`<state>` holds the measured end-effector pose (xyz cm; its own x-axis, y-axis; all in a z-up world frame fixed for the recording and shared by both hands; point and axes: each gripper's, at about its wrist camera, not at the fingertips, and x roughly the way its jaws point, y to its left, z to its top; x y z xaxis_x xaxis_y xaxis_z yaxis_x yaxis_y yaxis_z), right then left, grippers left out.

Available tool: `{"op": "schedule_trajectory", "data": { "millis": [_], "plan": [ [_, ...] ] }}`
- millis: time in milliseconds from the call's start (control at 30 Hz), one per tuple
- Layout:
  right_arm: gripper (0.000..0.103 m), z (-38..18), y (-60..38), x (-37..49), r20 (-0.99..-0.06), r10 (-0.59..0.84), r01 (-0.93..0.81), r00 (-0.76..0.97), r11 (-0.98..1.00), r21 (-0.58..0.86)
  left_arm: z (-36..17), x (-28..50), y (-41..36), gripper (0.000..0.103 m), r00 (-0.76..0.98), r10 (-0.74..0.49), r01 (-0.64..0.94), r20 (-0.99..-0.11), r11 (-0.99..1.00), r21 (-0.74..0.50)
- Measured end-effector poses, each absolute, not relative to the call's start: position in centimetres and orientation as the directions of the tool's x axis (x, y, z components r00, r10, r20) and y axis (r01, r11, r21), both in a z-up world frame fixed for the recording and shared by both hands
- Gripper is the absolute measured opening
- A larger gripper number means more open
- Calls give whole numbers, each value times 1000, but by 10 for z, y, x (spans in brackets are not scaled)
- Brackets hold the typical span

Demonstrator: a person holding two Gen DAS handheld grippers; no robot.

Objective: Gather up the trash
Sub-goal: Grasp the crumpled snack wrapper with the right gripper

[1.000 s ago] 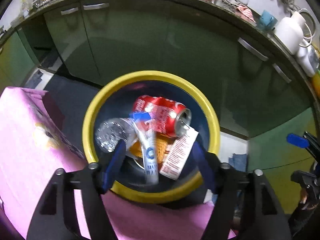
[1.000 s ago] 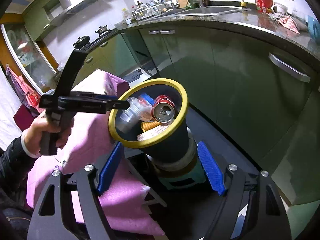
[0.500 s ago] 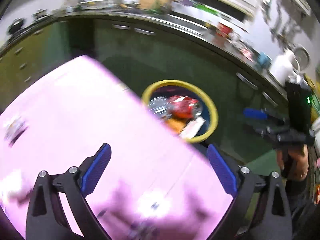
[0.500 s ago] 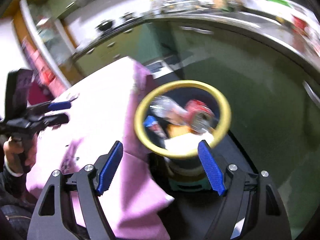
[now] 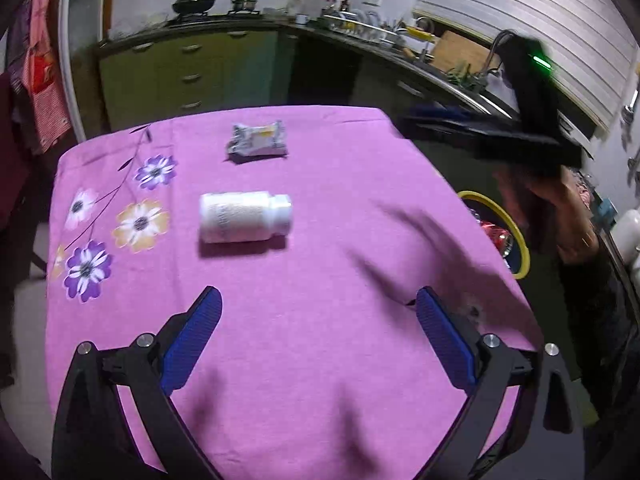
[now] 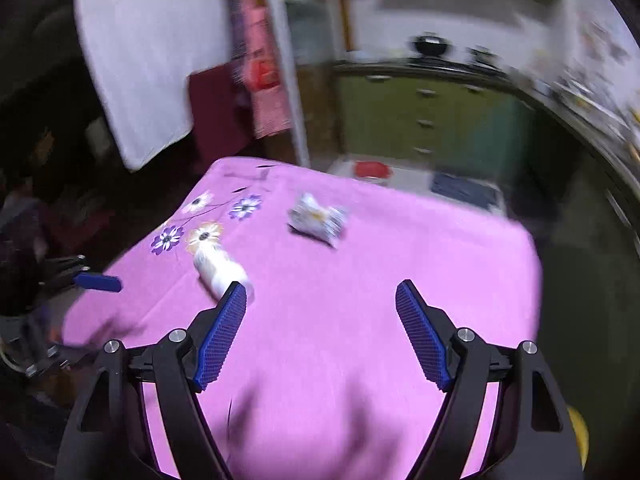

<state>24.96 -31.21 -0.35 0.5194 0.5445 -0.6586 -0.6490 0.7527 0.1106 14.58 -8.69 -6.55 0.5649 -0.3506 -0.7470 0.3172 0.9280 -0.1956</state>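
- Left wrist view: the left gripper (image 5: 318, 334) hangs over a table under a pink cloth (image 5: 328, 240); its blue-padded fingers (image 5: 192, 336) stand wide apart with nothing between them.
- A white bottle (image 5: 245, 217) lies on its side near the middle of the cloth, cap pointing right.
- A crumpled silver wrapper (image 5: 258, 139) lies beyond the bottle, near the far edge, apart from it.
- Printed flowers (image 5: 138, 224) mark the left part of the cloth.
- A yellow-rimmed bin (image 5: 508, 228) stands off the table's right edge; a red can (image 5: 496, 236) shows inside.
- The right gripper (image 5: 440, 114), blurred, is held in a hand (image 5: 560, 208) above the bin side; its fingers cannot be read here.
- Right wrist view: the right gripper (image 6: 320, 330) is over the same cloth (image 6: 360, 280), fingers wide, nothing between them.
- The bottle (image 6: 218, 266) lies just past the left finger; the wrapper (image 6: 318, 220) lies farther off, towards the middle.
- The left gripper (image 6: 98, 282) shows at the left edge, one blue finger visible.
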Motion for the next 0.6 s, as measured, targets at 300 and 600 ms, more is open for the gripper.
{"op": "schedule_trajectory", "data": {
  "millis": [300,600],
  "plan": [
    [81,-50,-193,352,-768,474,-801,431,593,-84,-74,153,-79,93,549,-366,322,-752,922,-214],
    [80,-88,-146,392,-867,358,-888,347,424,-181,-91,171,-65,93,514,-377,294,-771,921,-255]
  ]
}}
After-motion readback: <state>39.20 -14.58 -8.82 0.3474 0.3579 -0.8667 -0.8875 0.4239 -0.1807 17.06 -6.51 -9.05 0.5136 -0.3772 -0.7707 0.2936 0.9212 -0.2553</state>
